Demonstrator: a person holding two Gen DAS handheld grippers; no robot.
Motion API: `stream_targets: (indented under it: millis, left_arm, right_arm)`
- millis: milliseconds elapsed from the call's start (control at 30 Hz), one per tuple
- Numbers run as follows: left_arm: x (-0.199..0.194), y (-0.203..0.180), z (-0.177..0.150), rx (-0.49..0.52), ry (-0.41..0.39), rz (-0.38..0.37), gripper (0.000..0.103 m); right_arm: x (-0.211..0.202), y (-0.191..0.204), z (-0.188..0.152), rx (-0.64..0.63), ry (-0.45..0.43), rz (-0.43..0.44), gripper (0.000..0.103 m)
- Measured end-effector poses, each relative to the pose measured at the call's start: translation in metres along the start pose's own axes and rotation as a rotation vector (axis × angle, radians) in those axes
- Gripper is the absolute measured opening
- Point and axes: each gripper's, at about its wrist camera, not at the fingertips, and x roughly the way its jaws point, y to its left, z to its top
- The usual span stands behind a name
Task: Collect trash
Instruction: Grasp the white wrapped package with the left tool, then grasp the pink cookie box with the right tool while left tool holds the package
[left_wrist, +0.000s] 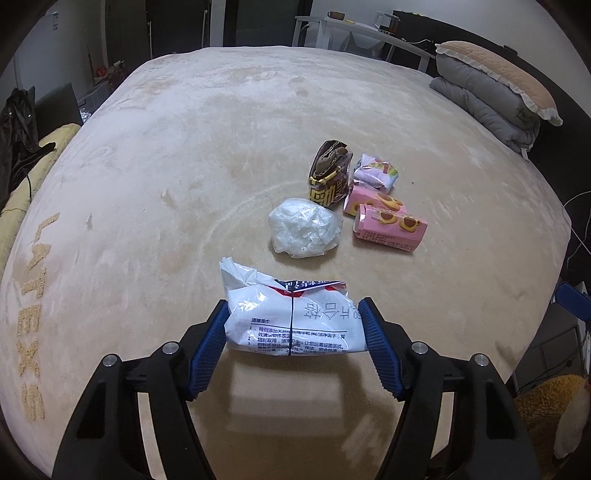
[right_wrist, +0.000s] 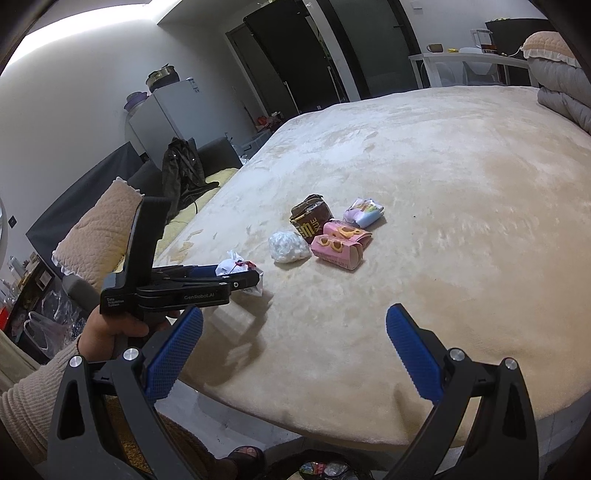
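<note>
The wipes pack is white, crinkled plastic with black print and a red-and-blue band, held clear of the bed between the blue pads of the left gripper, which is closed on its two ends. Beyond it on the beige cover lie a clear bag balled up, a brown wrapper standing upright, two pink cartons side by side on their sides, and a pastel packet, all close together. No bin or other container is clearly visible; whether the cartons hold anything cannot be told. The right wrist view shows the left gripper from the side, with the hand on its handle. The right gripper hangs over the bed's near edge, jaws wide apart and empty. Grey folded bedding sits at the far corner.
</note>
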Motion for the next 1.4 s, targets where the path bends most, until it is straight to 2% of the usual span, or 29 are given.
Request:
stream_targets:
  millis: [233,433,567,733,900,1067,1267,1400]
  left_arm:
    - [-0.029,0.002,-0.007,-0.028,-0.064,-0.050,0.069]
    - [-0.050,0.005,-0.014,-0.041,-0.098,-0.088,0.069]
    - [-0.061,0.010,-0.018,-0.040,-0.118,-0.087,0.069]
    - [-0.074,0.019,-0.023,-0.063,-0.138,-0.098,0.069]
    - [-0.081,0.023,-0.029,-0.070,-0.144,-0.100,0.069]
    - [-0.085,0.031,-0.032,-0.076,-0.149,-0.091,0.069]
    - [-0.084,0.040,-0.032,-0.094,-0.147,-0.091,0.069]
    - [-0.084,0.039,-0.034,-0.087,-0.142,-0.086,0.069]
  right_arm:
    - [0.029,-0.001,0.009,0.032,0.013,-0.050,0.098]
    - [0.058,-0.015,0.020,0.152,0.029,-0.088,0.098]
    - [0.078,-0.031,0.025,0.264,0.050,-0.102,0.098]
    - [0.111,-0.049,0.029,0.359,0.116,-0.112,0.098]
    - [0.133,-0.051,0.043,0.331,0.113,-0.121,0.098]
    - [0.144,-0.043,0.047,0.264,0.086,-0.178,0.098]
    - [0.163,-0.035,0.047,0.253,0.086,-0.198,0.098]
    - [0.173,-0.037,0.048,0.286,0.095,-0.204,0.094]
